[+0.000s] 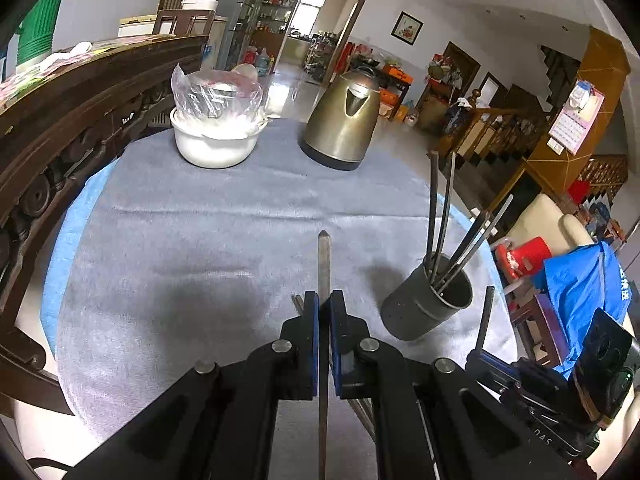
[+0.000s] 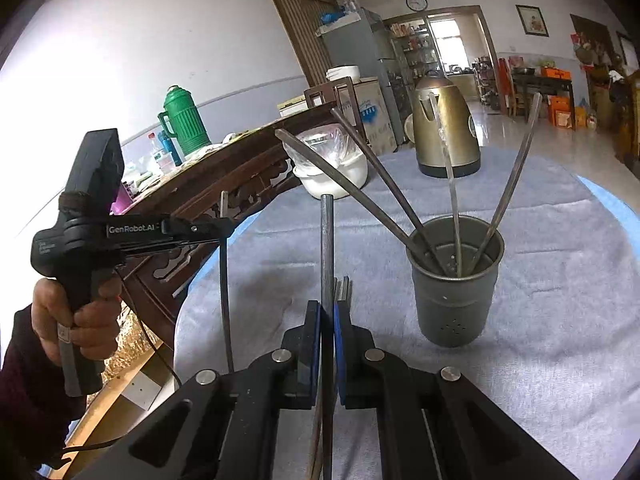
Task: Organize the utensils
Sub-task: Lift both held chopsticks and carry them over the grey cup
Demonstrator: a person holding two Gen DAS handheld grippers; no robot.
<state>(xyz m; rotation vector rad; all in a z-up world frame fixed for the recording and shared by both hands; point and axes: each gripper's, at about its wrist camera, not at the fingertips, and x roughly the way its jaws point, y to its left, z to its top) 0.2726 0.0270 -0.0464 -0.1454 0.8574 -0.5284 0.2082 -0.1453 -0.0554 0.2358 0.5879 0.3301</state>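
Observation:
My left gripper (image 1: 324, 298) is shut on a thin dark metal chopstick (image 1: 323, 256) that sticks up past its blue pads. In the right wrist view it (image 2: 224, 226) is in a person's hand at the left, its chopstick (image 2: 225, 292) hanging down. My right gripper (image 2: 328, 308) is shut on another chopstick (image 2: 327, 240), and it shows low right in the left wrist view (image 1: 480, 354). Both are lifted above the cloth. A grey perforated utensil cup (image 1: 428, 300) (image 2: 456, 284) stands to the right of both grippers and holds several chopsticks leaning outward.
The round table has a grey cloth (image 1: 192, 240) (image 2: 540, 360). A brass-coloured kettle (image 1: 344, 120) (image 2: 444, 128) and a white bowl under a plastic bag (image 1: 216, 136) (image 2: 336, 176) stand at the far side. More chopsticks (image 2: 343, 288) lie under my grippers. A carved wooden table (image 1: 80, 112) borders the left.

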